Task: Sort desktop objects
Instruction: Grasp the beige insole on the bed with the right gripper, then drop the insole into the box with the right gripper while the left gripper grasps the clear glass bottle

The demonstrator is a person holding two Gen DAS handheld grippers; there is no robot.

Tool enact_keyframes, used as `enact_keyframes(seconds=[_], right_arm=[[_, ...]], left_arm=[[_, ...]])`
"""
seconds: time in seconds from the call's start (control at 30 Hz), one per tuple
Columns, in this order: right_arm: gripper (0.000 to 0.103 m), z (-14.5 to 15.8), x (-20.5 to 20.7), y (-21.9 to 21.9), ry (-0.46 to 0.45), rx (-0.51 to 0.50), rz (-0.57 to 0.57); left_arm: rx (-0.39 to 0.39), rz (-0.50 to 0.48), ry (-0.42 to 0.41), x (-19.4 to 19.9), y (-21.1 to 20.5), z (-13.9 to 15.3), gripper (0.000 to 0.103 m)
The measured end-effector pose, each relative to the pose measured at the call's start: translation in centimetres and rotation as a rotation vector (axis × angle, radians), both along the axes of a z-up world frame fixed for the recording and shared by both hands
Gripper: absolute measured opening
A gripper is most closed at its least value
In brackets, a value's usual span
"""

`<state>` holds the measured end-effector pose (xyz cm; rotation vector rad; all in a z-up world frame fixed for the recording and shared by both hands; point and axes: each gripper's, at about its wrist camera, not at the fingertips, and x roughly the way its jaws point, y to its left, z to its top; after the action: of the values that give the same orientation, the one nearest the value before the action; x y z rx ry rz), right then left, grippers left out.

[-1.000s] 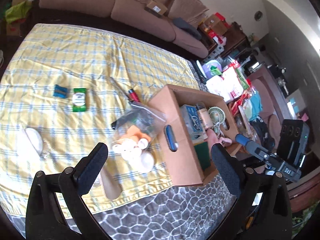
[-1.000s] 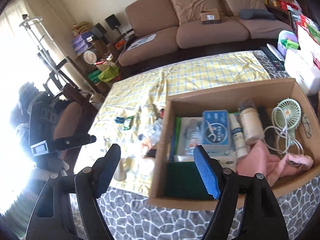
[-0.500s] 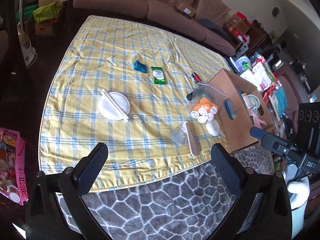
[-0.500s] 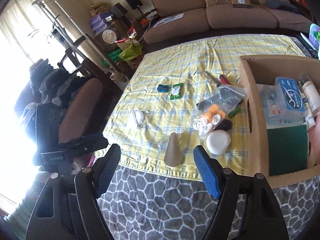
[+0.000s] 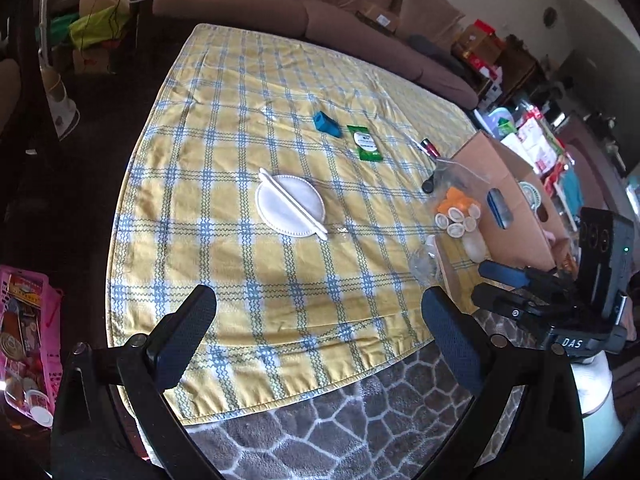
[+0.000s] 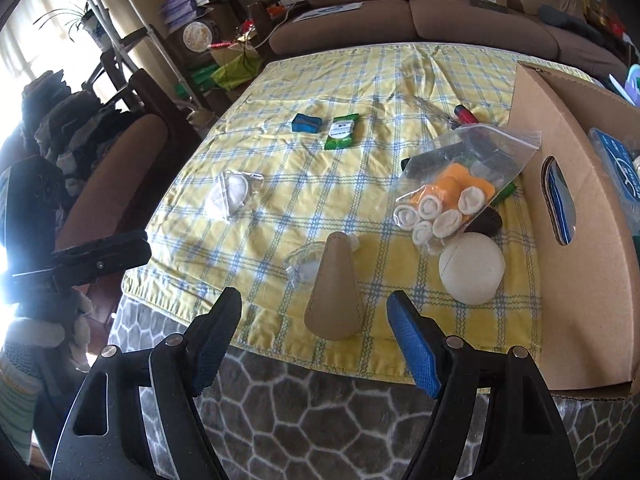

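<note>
Above yellow cloth (image 6: pixel 320 184), both tools (image 5: pixel 318 322) (image 6: pixel 314 324) gape, empty.

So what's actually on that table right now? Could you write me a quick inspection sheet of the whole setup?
Surface: yellow checked cloth over a grey patterned cover.
Job's things: cardboard box at the right edge, already part filled; clear zip bag of small rolls, tan cone, white round pad, blue block, green packet, white disc with sticks, red pen, all loose on the cloth.
Clutter: crumpled clear wrapper beside the cone.
Grippers: left gripper and right gripper, fingers wide apart, holding nothing.
Cables: nothing seen on the table.
Surroundings: brown sofa, crowded shelves, pink basket.
</note>
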<state>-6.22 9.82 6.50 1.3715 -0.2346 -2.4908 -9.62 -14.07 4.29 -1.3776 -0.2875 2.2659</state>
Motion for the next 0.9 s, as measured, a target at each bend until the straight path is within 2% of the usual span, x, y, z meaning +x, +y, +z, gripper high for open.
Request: enact_keyframes(seconds=[0.07, 0.3, 0.37, 0.4, 0.43, 0.6, 0.77, 0.9], right_arm=[[0.077, -0.5, -0.3, -0.2, -0.001, 0.020, 0.006], [0.075, -2.5, -1.4, -0.9, -0.004, 0.094, 0.035], [0.067, -2.8, -1.6, -1.1, 0.003, 0.107, 0.056], [0.046, -2.8, -1.6, -1.2, 0.009, 0.120, 0.065], [0.035, -2.7, -1.6, -1.3, 0.012, 0.127, 0.076], [0.035, -2.0, -1.3, -0.9, 0.015, 0.108, 0.079], [0.035, 2.3, 0.7, 1.7, 0.056, 0.013, 0.031], [0.035, 7.2, 2.7, 5.3, 0.126, -0.011, -0.011]], left_arm=[[0.035, -0.019, 0.001, 0.0, 0.4, -0.2, 0.103], [0.049, -0.060, -0.002, -0.4, 1.9, -0.5, 0.103], [0.051, -0.071, 0.002, -0.5, 2.3, -0.4, 0.103], [0.049, -0.074, 0.004, -0.5, 2.5, -0.4, 0.103], [0.044, -0.081, 0.006, -0.5, 2.7, -0.4, 0.103], [0.000, -0.133, 0.030, -0.2, 4.6, -0.4, 0.103], [-0.053, -0.241, 0.073, 0.3, 8.9, -0.1, 0.103], [-0.158, -0.344, 0.127, 0.7, 14.2, -0.1, 0.103]])
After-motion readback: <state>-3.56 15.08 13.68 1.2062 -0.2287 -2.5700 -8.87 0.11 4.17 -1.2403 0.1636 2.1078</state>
